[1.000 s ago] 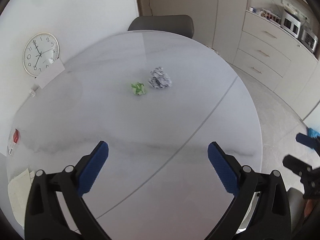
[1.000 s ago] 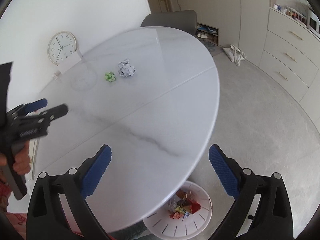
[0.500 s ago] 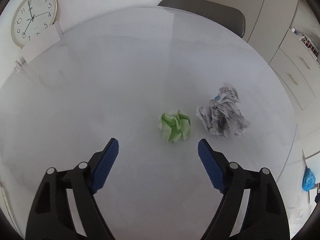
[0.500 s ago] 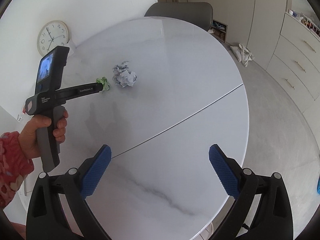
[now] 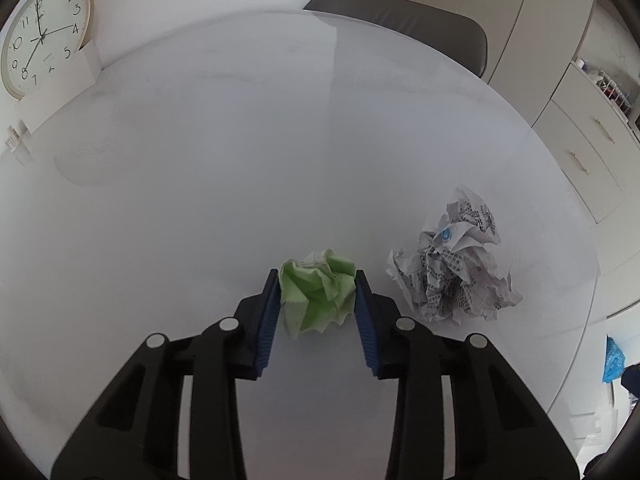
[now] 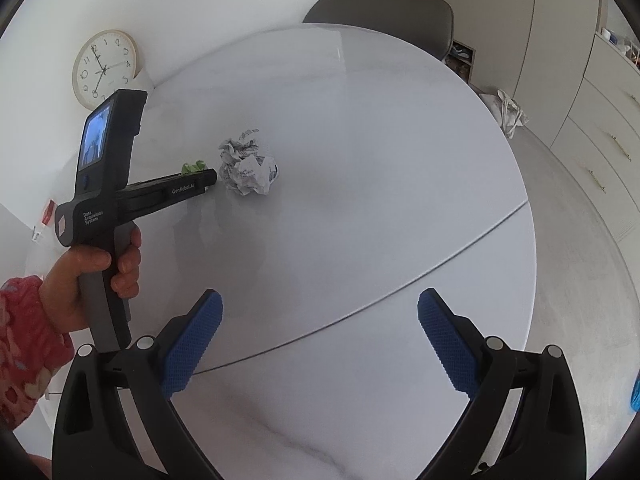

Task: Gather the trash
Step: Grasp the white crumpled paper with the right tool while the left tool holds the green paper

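Note:
A crumpled green paper ball (image 5: 318, 292) sits on the round white marble table (image 5: 240, 168). My left gripper (image 5: 316, 296) is shut on it, blue pads pressed against both its sides. A crumpled printed white paper ball (image 5: 452, 272) lies just right of it, untouched. In the right wrist view the left gripper (image 6: 200, 180) reaches to the green ball (image 6: 193, 167), with the white ball (image 6: 248, 170) beside it. My right gripper (image 6: 318, 340) is open and empty, above the table's near part.
A wall clock (image 5: 42, 34) leans at the table's far left with a white card (image 5: 64, 92) beside it. A grey chair (image 5: 400, 24) stands behind the table. Cabinets and drawers (image 5: 588, 148) line the right. A seam (image 6: 400, 284) crosses the tabletop.
My left gripper moved forward across the table to the green paper ball and closed on it. My right gripper stayed open and drifted slightly forward.

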### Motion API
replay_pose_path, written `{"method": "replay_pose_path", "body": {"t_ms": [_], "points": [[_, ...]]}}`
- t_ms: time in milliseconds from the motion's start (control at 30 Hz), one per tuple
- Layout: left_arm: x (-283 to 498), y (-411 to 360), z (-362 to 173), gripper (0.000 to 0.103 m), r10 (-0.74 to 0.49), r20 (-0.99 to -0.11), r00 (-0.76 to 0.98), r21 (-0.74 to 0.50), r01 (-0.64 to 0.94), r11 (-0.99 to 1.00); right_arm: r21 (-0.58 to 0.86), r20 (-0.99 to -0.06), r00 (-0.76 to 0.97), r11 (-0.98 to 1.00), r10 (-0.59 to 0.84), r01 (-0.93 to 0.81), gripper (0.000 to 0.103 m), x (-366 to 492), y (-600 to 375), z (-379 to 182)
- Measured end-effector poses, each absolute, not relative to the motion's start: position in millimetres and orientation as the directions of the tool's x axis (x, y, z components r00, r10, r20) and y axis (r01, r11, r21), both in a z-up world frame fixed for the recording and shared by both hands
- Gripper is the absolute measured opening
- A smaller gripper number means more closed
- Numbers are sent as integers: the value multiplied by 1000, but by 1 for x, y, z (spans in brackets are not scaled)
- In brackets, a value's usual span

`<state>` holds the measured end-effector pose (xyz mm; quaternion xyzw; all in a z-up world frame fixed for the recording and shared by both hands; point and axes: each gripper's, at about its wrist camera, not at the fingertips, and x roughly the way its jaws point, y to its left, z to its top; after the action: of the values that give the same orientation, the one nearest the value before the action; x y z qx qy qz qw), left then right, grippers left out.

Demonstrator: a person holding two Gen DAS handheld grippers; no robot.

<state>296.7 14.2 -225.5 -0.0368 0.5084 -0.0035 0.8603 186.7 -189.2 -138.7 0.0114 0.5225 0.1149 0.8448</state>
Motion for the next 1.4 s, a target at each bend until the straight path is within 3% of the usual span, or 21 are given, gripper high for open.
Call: {"method": "replay_pose_path", "body": {"t_ms": [267,500,600,733,800,1100,1400], "points": [[255,43,-192,35,8,-877,481,-37,-84,996,115,-855,457,949,245,-293,98,253,-138,-142],[201,84,-157,35,67,-886,460,-16,-174,985,36,-904,389,938,178,-344,97,308,-85,-180],[184,95,-147,35,76,-884,462,-20,-200,980,3,-931,340,936,131,-352,87,318,-72,-199],[167,105,-134,35,82,-877,473,-19,-205,979,-23,-942,320,935,98,-355,56,321,-66,-206],[163,107,-129,35,58,-876,478,-50,-209,977,-4,-946,304,938,108,-346,51,320,-69,-202],[134,76,-98,35,4,-848,529,-62,-108,992,44,-909,388,961,152,-272,48,244,-127,-130],[50,-3,-81,35,-143,-848,510,-91,126,988,113,-897,411,983,164,-147,48,67,-214,-85]]}}
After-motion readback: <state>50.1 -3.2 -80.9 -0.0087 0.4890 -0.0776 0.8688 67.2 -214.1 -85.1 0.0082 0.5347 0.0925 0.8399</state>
